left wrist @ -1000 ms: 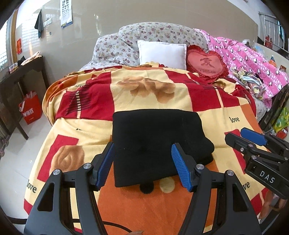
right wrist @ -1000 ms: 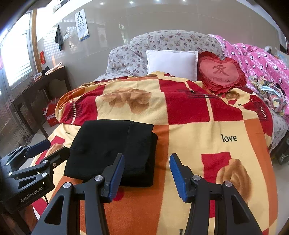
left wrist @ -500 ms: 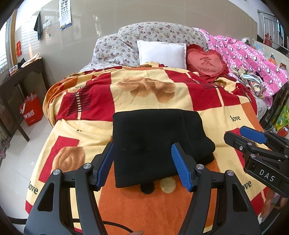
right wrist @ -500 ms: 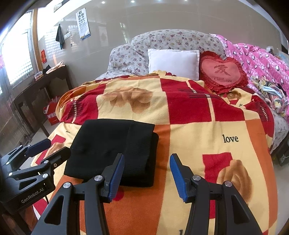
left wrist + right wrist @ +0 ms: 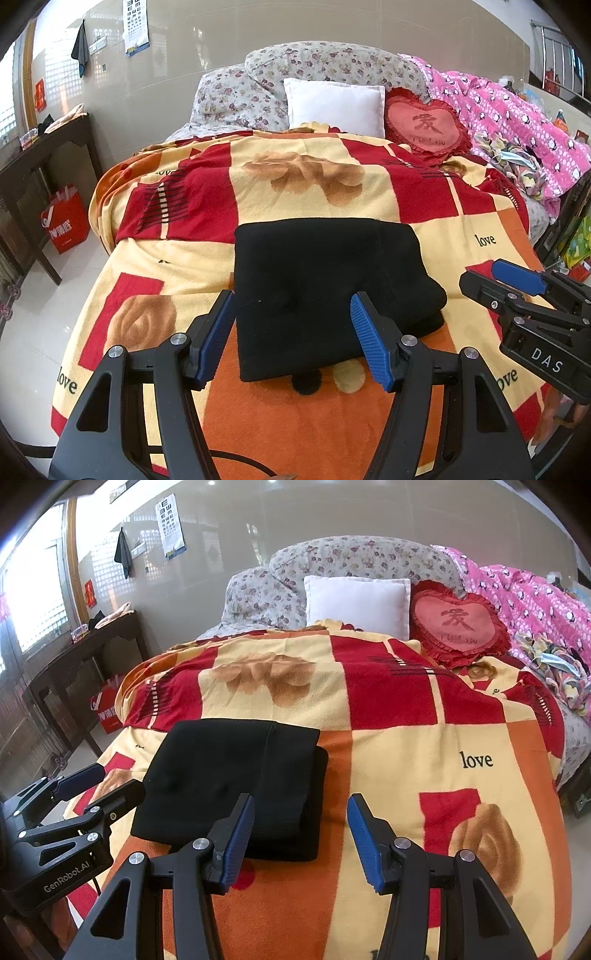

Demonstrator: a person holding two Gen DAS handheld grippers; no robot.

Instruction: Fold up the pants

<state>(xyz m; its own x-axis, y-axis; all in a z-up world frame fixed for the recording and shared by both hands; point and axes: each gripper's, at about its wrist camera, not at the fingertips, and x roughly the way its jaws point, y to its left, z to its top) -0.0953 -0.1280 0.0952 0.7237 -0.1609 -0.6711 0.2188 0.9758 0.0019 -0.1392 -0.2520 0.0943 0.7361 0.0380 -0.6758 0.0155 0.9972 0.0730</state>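
The black pants point(image 5: 317, 291) lie folded into a thick rectangle on the red, yellow and orange blanket point(image 5: 303, 184); they also show in the right wrist view point(image 5: 236, 782). My left gripper point(image 5: 293, 336) is open and empty, held above the near edge of the pants. My right gripper point(image 5: 301, 834) is open and empty, just right of the pants' near right corner. Each gripper shows in the other's view, the right one point(image 5: 517, 291) at the right and the left one point(image 5: 77, 794) at the left.
A white pillow point(image 5: 334, 101), a red heart cushion point(image 5: 424, 125) and floral pillows point(image 5: 258, 88) lie at the head of the bed. A pink quilt point(image 5: 517, 122) is piled at the right. A dark wooden table point(image 5: 33, 155) and red bag point(image 5: 68, 221) stand left on the floor.
Both grippers have drifted very slightly; the pants and blanket have not moved.
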